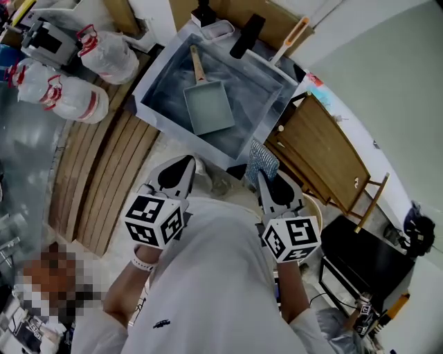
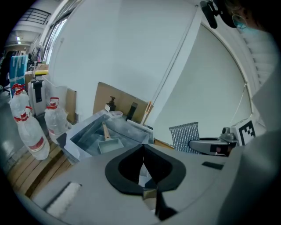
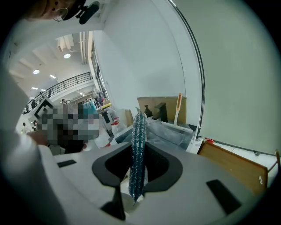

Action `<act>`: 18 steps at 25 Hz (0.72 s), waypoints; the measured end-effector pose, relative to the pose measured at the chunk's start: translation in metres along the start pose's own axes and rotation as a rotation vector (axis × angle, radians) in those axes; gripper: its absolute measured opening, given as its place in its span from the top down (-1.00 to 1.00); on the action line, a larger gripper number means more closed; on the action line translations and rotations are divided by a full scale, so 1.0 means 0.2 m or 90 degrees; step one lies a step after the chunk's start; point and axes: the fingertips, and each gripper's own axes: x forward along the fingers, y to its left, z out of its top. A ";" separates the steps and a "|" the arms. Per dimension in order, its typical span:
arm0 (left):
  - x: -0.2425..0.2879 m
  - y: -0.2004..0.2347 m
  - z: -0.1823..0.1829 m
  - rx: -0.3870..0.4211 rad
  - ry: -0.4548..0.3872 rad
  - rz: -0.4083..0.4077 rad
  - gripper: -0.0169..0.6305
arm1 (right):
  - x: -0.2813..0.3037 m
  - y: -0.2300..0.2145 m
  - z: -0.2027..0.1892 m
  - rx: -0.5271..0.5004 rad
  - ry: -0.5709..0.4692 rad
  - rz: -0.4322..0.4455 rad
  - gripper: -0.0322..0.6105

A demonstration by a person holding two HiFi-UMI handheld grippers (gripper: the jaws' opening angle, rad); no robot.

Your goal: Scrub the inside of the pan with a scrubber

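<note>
None of the scrubbing is done yet, as far as I can judge: the pan lies flat in the middle of the tub, its wooden handle pointing to the tub's far edge, and neither of my tools is near it. My right tool is clenched on the scrubber, a glittery mesh pad that stands up edge-on between the jaws, so that part is ready. My left tool is clenched too, with nothing in it, the jaws meeting in a thin line. Both hang close to my body, short of the tub's near rim. What is left is the whole job: reaching over that rim, probably steadying the handle with the left tool, and working the pad round the inside. Nothing lies over the pan itself. Plastic bottles stand off the tub's left corner, a wooden board flanks its right side, and a long-handled brush and a black dispenser sit along the far edge.
</note>
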 end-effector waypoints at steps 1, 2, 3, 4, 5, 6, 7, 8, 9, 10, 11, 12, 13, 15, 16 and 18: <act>0.04 0.02 0.03 -0.004 0.003 0.001 0.93 | 0.04 -0.02 0.03 -0.007 0.003 0.003 0.70; 0.08 0.03 0.05 -0.008 0.008 0.002 0.93 | 0.09 -0.03 0.06 -0.015 0.008 0.009 0.70; 0.11 0.03 0.06 -0.011 0.013 0.002 0.93 | 0.12 -0.06 0.08 -0.024 0.013 0.015 0.70; 0.15 0.02 0.06 -0.015 0.019 0.003 0.93 | 0.16 -0.08 0.09 -0.032 0.021 0.023 0.70; 0.18 0.01 0.06 -0.019 0.025 0.005 0.93 | 0.19 -0.11 0.09 -0.040 0.029 0.030 0.70; 0.22 0.00 0.07 -0.024 0.030 0.007 0.93 | 0.23 -0.13 0.10 -0.046 0.038 0.037 0.70; 0.26 0.00 0.08 -0.030 0.032 0.010 0.93 | 0.27 -0.16 0.10 -0.052 0.046 0.044 0.70; 0.30 0.01 0.10 -0.036 0.030 0.016 0.93 | 0.32 -0.19 0.12 -0.058 0.053 0.050 0.70; 0.33 0.01 0.12 -0.043 0.026 0.023 0.93 | 0.37 -0.22 0.13 -0.063 0.059 0.056 0.70; 0.35 0.02 0.14 -0.049 0.022 0.029 0.93 | 0.41 -0.23 0.14 -0.067 0.065 0.063 0.70; 0.36 0.02 0.14 -0.054 0.020 0.034 0.93 | 0.43 -0.24 0.15 -0.070 0.071 0.069 0.70; 0.37 0.02 0.14 -0.057 0.022 0.038 0.93 | 0.45 -0.26 0.15 -0.070 0.076 0.073 0.70; 0.39 0.03 0.14 -0.059 0.026 0.041 0.93 | 0.47 -0.27 0.16 -0.069 0.078 0.074 0.70; 0.43 0.05 0.14 -0.064 0.034 0.043 0.93 | 0.51 -0.30 0.18 -0.061 0.078 0.070 0.70; 0.44 0.07 0.14 -0.066 0.036 0.045 0.93 | 0.53 -0.30 0.19 -0.056 0.079 0.069 0.70; 0.45 0.10 0.14 -0.068 0.041 0.049 0.93 | 0.57 -0.31 0.18 -0.046 0.082 0.071 0.70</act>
